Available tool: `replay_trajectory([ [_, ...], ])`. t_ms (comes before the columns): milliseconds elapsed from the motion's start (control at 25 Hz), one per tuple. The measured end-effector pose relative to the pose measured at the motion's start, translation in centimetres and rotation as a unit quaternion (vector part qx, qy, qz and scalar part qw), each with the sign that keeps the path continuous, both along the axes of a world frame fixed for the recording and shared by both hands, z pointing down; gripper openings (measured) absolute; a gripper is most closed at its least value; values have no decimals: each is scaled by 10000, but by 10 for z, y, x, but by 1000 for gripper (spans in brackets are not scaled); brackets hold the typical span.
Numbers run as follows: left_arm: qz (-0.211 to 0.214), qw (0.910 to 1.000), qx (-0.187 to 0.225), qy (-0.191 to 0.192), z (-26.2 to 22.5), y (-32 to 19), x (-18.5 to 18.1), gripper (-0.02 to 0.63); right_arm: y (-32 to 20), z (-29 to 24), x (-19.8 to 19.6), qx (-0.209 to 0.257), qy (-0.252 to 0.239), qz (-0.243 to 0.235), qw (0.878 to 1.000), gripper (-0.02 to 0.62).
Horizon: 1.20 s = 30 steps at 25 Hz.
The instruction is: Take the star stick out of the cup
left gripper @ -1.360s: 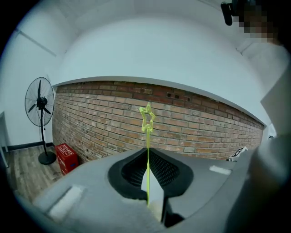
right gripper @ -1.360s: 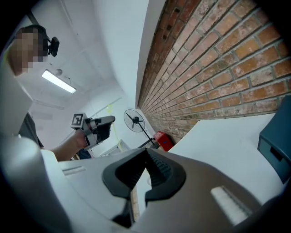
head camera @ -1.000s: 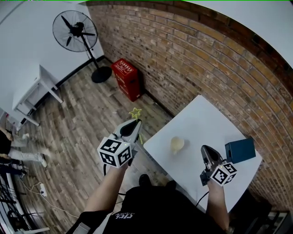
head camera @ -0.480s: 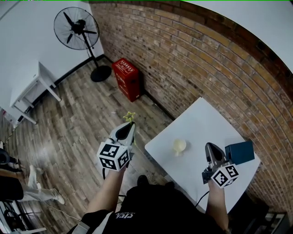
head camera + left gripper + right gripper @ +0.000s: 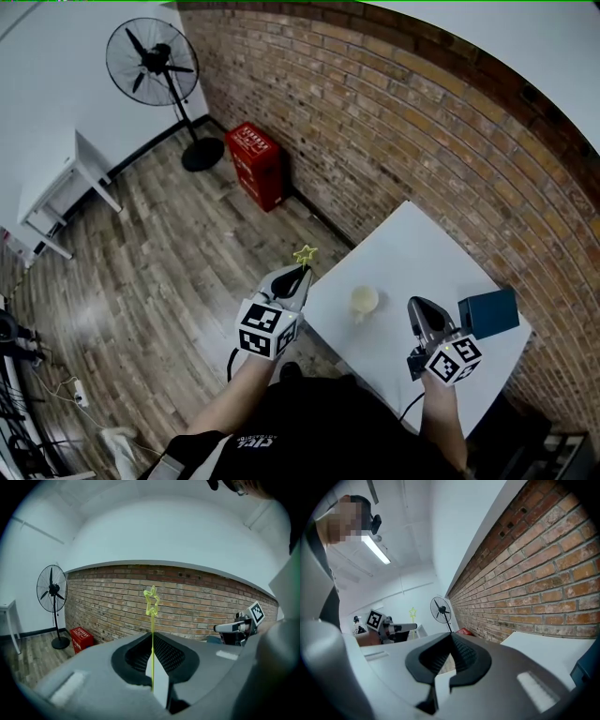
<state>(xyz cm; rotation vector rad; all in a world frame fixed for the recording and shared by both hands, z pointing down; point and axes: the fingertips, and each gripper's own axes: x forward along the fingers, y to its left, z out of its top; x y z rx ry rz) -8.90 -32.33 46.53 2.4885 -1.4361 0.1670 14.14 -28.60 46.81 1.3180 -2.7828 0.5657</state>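
The left claw (image 5: 152,639) is clenched on the thin yellow-green star stick (image 5: 151,603). The stick rises from the claw's tips with the star uppermost, in the air just off the left edge of the white table (image 5: 412,244) and clear of the pale cup (image 5: 364,301) standing there. The right claw (image 5: 451,638) is closed on nothing and hangs over the table between the cup and a blue box (image 5: 491,311).

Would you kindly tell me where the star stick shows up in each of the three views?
Head view: star stick just left of centre, held by the left gripper.
Left gripper view: star stick dead centre, upright.
Right gripper view: star stick small, left of centre.
Shared landmark: the standing fan, in all three.
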Motion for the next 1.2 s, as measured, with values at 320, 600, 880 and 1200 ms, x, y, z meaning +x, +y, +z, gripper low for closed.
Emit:
replay_trajectory([
  [320, -157, 9998, 71, -26, -9, -19, -9, 20, -1, -7, 7, 191, -40, 8, 9998, -1],
  [600, -200, 9995, 219, -77, -24, -26, -16, 20, -2, -12, 18, 387, 35, 150, 9991, -2],
  [880, -428, 9988, 215, -58, -24, -29, -35, 20, -4, -12, 20, 443, 88, 144, 9989, -2],
  [1200, -433, 9989, 144, -56, -17, -30, -36, 20, -9, -10, 14, 367, 56, 81, 9993, -2],
])
